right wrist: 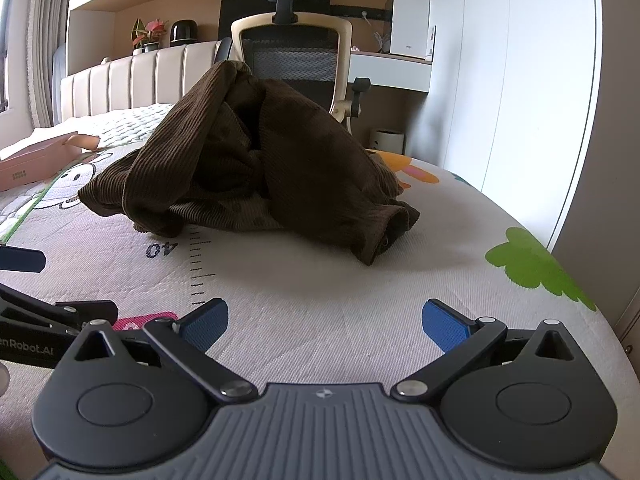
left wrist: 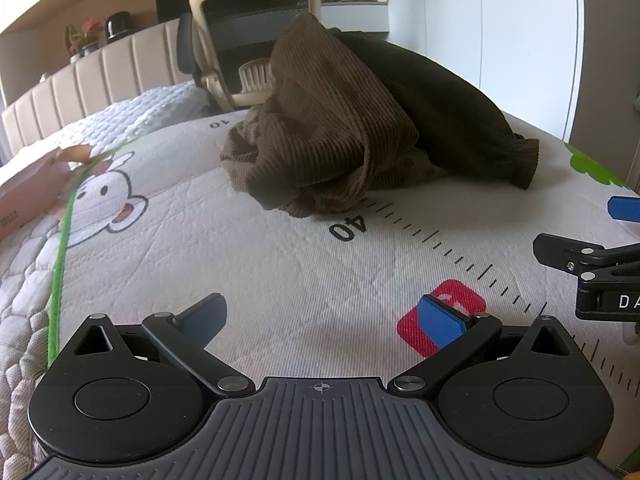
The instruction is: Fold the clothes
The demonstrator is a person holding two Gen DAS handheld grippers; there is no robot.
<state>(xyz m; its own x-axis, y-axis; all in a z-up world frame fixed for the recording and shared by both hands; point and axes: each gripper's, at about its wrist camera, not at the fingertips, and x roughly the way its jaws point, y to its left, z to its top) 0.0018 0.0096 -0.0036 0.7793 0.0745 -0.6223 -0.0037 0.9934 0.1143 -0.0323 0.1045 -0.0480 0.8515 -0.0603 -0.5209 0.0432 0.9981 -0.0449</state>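
A brown corduroy garment (left wrist: 340, 132) lies crumpled in a heap on the printed mat (left wrist: 280, 260) on the bed. It also shows in the right wrist view (right wrist: 260, 160), bunched high with a cuff hanging at the right. My left gripper (left wrist: 324, 322) is open and empty, low over the mat in front of the heap. My right gripper (right wrist: 326, 322) is open and empty, also short of the garment. Each gripper shows at the edge of the other's view: the right one (left wrist: 592, 268) and the left one (right wrist: 44, 320).
A pink cardboard box (right wrist: 36, 164) lies on the bed at the left. An office chair (right wrist: 296, 52) and a desk (right wrist: 392, 68) stand behind the bed. The padded headboard (left wrist: 92, 76) is at the far left. The mat's right edge (right wrist: 592, 320) is close to a white wall.
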